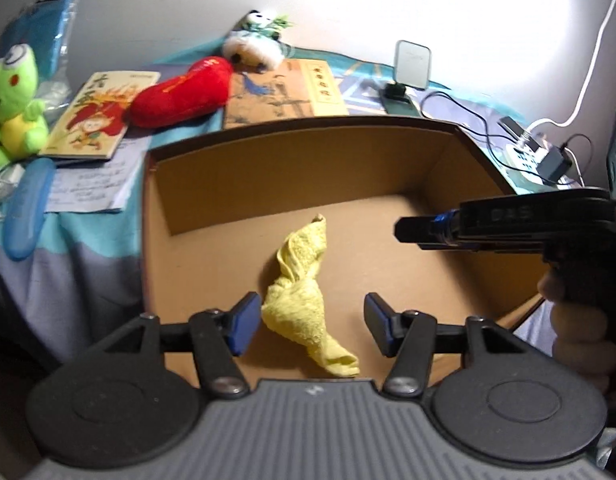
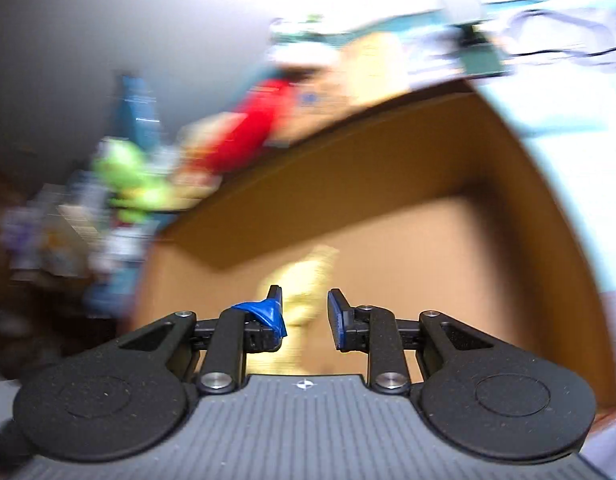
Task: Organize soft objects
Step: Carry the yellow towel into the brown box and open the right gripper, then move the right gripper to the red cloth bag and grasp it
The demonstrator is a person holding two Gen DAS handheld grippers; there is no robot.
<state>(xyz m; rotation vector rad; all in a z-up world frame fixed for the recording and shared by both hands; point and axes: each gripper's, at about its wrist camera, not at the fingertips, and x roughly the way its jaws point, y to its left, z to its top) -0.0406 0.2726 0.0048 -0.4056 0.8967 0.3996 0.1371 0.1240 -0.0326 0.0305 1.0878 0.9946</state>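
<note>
A crumpled yellow cloth (image 1: 306, 292) lies on the floor of an open cardboard box (image 1: 268, 148). My left gripper (image 1: 308, 322) is open above the box, its fingers either side of the cloth's near end, not gripping it. My right gripper (image 1: 407, 230) reaches in from the right over the box; in its own blurred view the right gripper (image 2: 304, 314) is open and empty, with the yellow cloth (image 2: 308, 284) beyond it. A red plush (image 1: 180, 94), a green frog plush (image 1: 14, 104) and a panda plush (image 1: 254, 46) lie on the bed outside the box.
Books (image 1: 282, 94), a booklet (image 1: 94, 116) and papers (image 1: 92, 186) lie behind and left of the box. A blue case (image 1: 28, 212) lies at the left. A phone stand (image 1: 407, 70), cables and a power strip (image 1: 527, 156) are at the back right.
</note>
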